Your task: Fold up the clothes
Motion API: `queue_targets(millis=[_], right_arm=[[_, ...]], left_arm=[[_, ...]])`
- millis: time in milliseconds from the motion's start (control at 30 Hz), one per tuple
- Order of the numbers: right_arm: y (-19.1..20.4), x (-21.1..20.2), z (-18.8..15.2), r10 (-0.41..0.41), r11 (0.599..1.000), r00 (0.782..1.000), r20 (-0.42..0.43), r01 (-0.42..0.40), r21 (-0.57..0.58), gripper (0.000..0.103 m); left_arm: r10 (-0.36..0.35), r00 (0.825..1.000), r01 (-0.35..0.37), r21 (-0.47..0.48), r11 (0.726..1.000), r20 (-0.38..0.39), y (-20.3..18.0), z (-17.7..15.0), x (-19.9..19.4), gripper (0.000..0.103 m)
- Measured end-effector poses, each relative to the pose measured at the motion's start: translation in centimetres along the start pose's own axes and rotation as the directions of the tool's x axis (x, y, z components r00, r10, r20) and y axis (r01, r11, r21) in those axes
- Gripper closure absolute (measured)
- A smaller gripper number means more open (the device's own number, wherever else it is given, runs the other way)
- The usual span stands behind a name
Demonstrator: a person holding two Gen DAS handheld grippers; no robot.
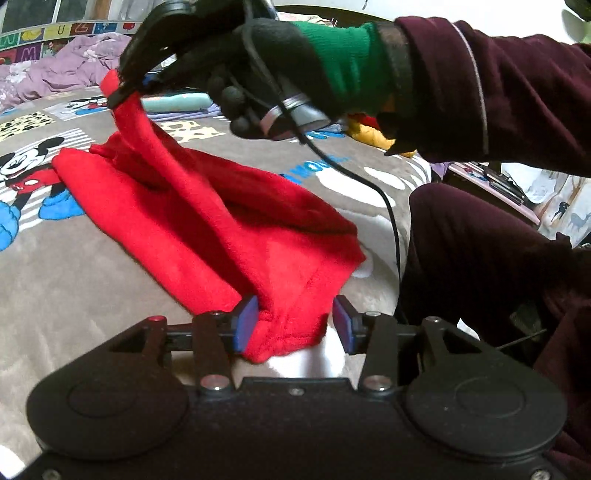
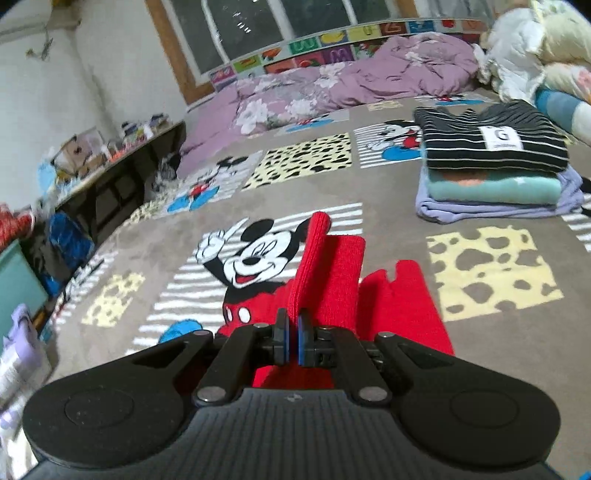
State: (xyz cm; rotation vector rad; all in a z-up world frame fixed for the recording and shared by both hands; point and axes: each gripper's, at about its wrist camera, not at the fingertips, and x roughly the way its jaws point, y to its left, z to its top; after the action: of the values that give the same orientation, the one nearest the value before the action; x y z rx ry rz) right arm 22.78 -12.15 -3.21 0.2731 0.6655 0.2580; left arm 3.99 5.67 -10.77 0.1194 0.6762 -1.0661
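Here, one red garment point(image 1: 221, 221), right gripper point(image 2: 294, 338) pinching its cuff, left gripper point(image 1: 295, 323) spread around its corner; three folded clothes point(image 2: 491, 166) stacked.

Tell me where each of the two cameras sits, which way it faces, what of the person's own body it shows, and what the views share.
Left wrist: on the left gripper, low over the Mickey blanket, facing the red garment; its jaws stand open around the cloth's near end. The gloved right hand, maroon sleeve and right gripper appear above.
Right wrist: on the right gripper, shut on a raised fold of the garment, facing the window and the folded stack. No body shows.
Shared: the red garment, the blanket and the purple quilt.
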Motion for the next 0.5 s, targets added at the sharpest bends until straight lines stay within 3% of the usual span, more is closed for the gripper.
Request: queue_targets(millis=[400,500], right_arm=[[1.3,3.7,-0.2,-0.041,0.998,0.998,-0.053,0.038,-0.046,0.097],[1.2,4.2,-0.2,-0.028,0.999,0.998,-0.056,0.027,-0.030,0.091]], left_arm=[[0.000,1.000,0.000,-0.009,1.000,-0.004,0.3,-0.5,-0.6,0.059],[0.013,1.000,-0.013,-0.019,1.000,-0.007,0.7,-0.7,-1.0,0.057]])
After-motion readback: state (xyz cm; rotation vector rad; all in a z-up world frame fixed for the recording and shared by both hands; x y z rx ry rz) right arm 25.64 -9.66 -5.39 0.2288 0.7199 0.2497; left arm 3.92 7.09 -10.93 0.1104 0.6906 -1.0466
